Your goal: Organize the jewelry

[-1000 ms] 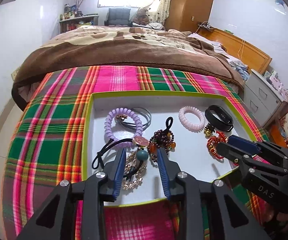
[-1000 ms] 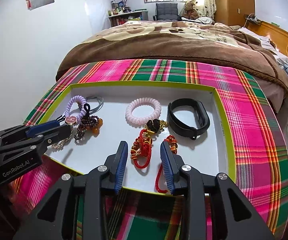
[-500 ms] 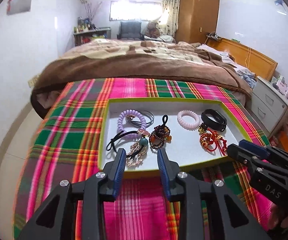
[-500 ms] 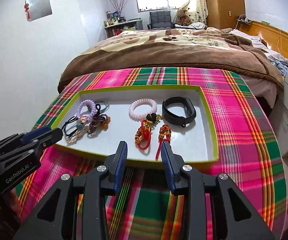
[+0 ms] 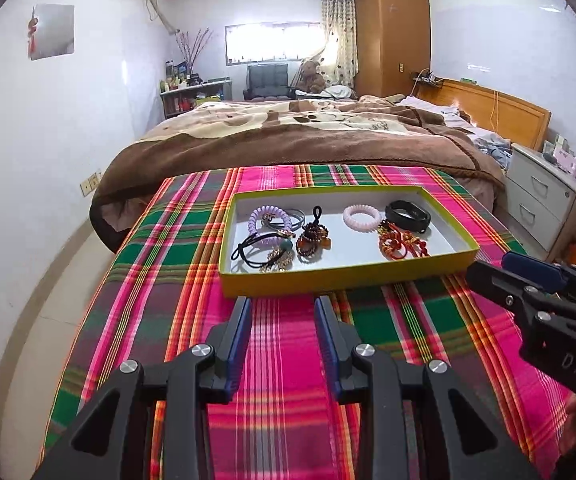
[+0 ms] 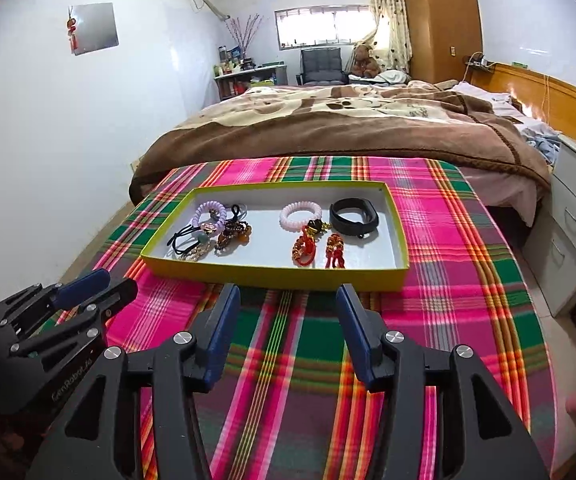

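A shallow yellow-green box (image 5: 340, 272) (image 6: 272, 274) with a white floor lies on the plaid cloth. It holds a purple coil tie (image 5: 270, 220), black elastic ties (image 5: 248, 254), a dark bead bracelet (image 5: 312, 236), a pink coil tie (image 5: 362, 216) (image 6: 301, 215), a black wristband (image 5: 408, 216) (image 6: 354, 217) and red knotted bracelets (image 5: 400, 244) (image 6: 306, 246). My left gripper (image 5: 282, 308) is open and empty, in front of the box. My right gripper (image 6: 288, 296) is open and empty, also in front of it.
The plaid cloth (image 5: 280, 380) covers a table with its edge at left. A bed with a brown blanket (image 5: 308, 140) lies behind. A white drawer cabinet (image 5: 544, 196) stands at right. The other gripper shows at each view's side (image 5: 548, 304) (image 6: 48, 320).
Both grippers have pulled back and up from over the box to the cloth in front of it. The right jaws have opened wider. The jewelry has not moved.
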{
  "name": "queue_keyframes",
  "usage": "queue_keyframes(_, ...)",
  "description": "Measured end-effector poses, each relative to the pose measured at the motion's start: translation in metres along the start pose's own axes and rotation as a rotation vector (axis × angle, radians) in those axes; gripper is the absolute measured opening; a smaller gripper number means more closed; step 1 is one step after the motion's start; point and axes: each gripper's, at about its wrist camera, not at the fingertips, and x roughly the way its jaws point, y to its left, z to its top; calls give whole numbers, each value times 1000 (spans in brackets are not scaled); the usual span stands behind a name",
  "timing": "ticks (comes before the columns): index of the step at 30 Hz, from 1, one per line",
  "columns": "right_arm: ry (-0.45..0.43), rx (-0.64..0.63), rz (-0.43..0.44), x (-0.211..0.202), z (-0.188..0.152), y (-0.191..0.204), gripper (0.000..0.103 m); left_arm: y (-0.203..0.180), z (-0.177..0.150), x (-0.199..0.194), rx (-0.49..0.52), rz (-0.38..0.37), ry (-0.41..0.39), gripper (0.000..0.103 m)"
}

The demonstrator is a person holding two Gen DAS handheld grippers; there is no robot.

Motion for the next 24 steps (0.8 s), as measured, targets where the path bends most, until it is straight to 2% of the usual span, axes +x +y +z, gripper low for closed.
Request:
queue_keyframes(9, -11, -1, -11, -13, -14, 6, 51, -2, -8, -17, -5, 9, -18, 32)
queue_keyframes(24, -14, 5, -10, -15, -17, 9, 51, 0, -8, -19, -28, -18, -5, 32)
